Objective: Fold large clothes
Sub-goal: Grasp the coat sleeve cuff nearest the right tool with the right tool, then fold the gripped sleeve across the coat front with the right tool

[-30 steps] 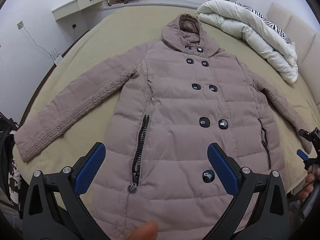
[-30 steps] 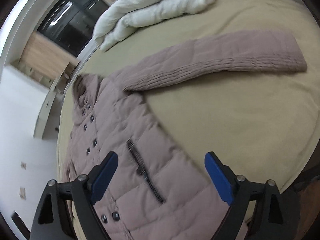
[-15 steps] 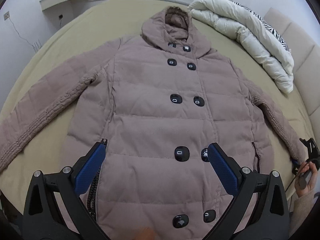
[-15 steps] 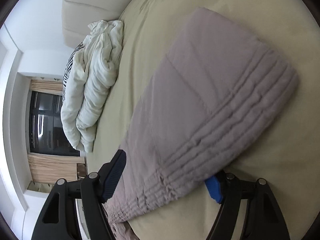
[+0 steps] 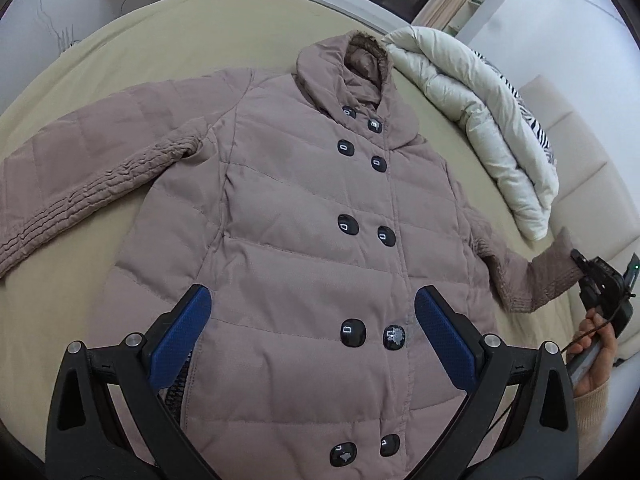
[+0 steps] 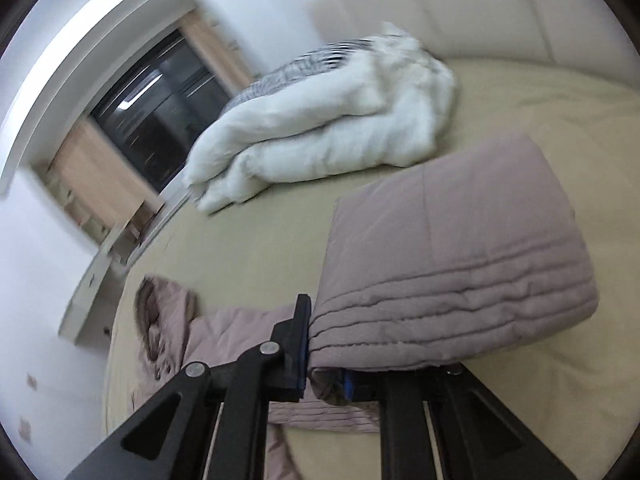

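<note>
A mauve quilted coat (image 5: 304, 216) lies front-up on the bed (image 5: 160, 32), hood toward the folded white duvet (image 5: 476, 120). The left tongs (image 5: 312, 340) hang spread above the coat's lower front, pinching nothing. The right tongs (image 6: 326, 364) are closing on the cuff of the coat's sleeve (image 6: 452, 264) (the one on the duvet's side), which is lifted off the bed.

bare bed sheet (image 5: 168, 36) lies open beyond the coat (image 5: 304, 216); folded duvet (image 5: 472, 120) crowds its right side
</note>
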Action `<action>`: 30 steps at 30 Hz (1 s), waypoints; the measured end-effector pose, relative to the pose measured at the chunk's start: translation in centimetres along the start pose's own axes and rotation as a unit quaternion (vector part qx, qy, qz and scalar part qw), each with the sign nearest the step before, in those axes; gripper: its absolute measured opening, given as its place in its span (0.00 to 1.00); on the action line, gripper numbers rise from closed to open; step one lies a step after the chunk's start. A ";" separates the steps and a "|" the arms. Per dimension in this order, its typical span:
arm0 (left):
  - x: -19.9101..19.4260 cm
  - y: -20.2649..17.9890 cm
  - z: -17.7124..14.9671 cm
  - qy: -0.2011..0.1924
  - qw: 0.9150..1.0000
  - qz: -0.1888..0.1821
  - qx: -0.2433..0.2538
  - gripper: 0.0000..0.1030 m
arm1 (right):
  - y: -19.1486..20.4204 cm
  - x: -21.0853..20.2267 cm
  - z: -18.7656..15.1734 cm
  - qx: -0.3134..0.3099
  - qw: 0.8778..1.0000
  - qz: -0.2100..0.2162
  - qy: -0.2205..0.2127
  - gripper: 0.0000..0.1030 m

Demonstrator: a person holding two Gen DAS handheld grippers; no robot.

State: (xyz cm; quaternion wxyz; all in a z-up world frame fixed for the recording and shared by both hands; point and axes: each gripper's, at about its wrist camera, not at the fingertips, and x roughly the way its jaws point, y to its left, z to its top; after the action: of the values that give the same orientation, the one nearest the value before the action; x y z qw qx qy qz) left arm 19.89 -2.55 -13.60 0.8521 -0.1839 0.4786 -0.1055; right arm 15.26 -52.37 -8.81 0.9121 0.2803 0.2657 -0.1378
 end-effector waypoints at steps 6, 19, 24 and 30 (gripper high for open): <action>-2.1 4.3 1.5 -0.025 0.999 -0.010 -0.032 1.00 | 16.4 5.9 -7.6 -0.174 0.980 0.063 0.077 0.17; 1.9 7.1 4.3 0.001 0.997 -0.044 -0.062 1.00 | 19.1 9.5 -21.4 -0.262 0.942 0.116 0.173 0.98; 6.7 2.5 6.0 0.038 0.997 -0.060 -0.035 1.00 | 17.6 6.1 -21.7 -0.218 0.951 0.127 0.181 1.00; 13.1 -1.4 7.5 0.079 0.996 -0.031 0.006 0.94 | 9.9 3.0 -20.0 -0.067 0.967 0.160 0.188 1.00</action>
State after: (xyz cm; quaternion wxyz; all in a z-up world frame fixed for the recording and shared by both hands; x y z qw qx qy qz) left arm 33.12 -6.93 -19.61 0.8092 -0.1846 0.5377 -0.1487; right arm 13.53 -33.04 -20.17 0.8727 0.2778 0.3928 0.0829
